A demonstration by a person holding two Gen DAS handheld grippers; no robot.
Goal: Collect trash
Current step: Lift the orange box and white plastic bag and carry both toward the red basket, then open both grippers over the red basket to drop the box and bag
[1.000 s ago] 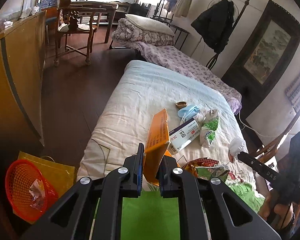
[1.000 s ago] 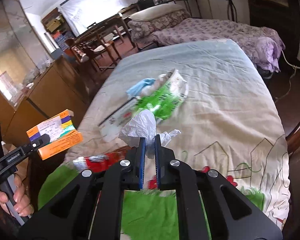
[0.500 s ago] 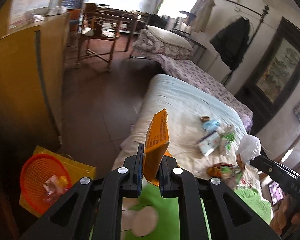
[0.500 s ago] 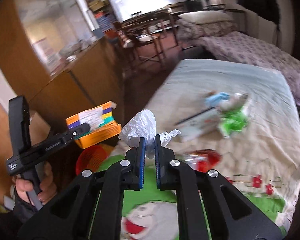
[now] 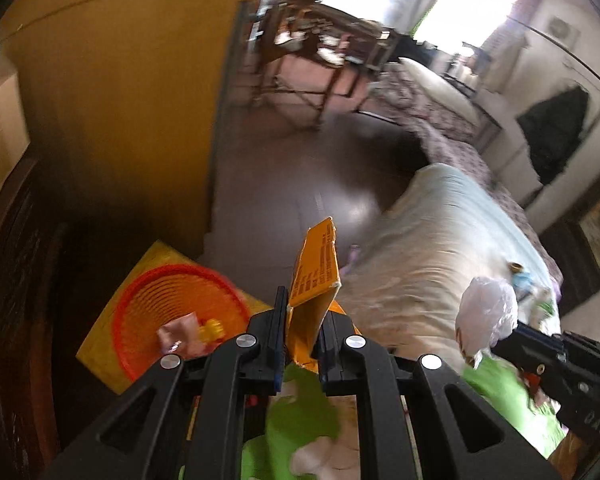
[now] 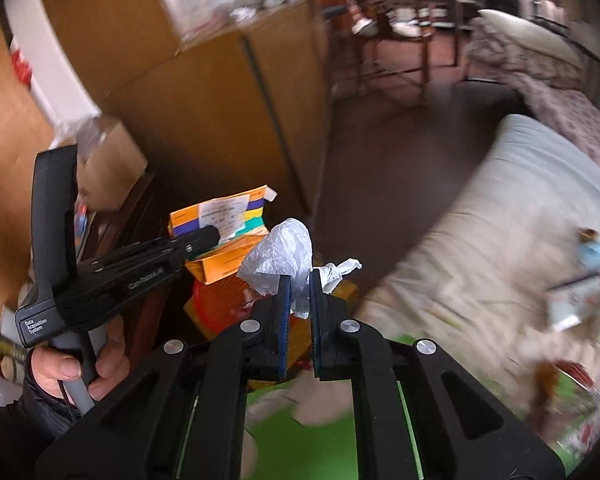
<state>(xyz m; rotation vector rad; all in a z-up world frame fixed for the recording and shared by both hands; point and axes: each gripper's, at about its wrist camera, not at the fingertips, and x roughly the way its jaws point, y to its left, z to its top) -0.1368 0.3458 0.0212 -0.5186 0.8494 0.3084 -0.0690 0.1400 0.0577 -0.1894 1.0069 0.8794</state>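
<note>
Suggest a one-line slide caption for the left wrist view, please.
Left gripper carries an orange carton toward the red basket; right gripper brings a white bag.

left gripper (image 5: 302, 312) clamps orange box (image 5: 314, 276) | red basket (image 5: 176, 308) lower left | white bag (image 5: 486, 316) right

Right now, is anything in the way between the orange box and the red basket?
Nothing visible is. The left gripper holds the orange box in the air beside the red basket, whose mouth is open, with only a few scraps inside. The floor between looks bare, though blurred.
</note>
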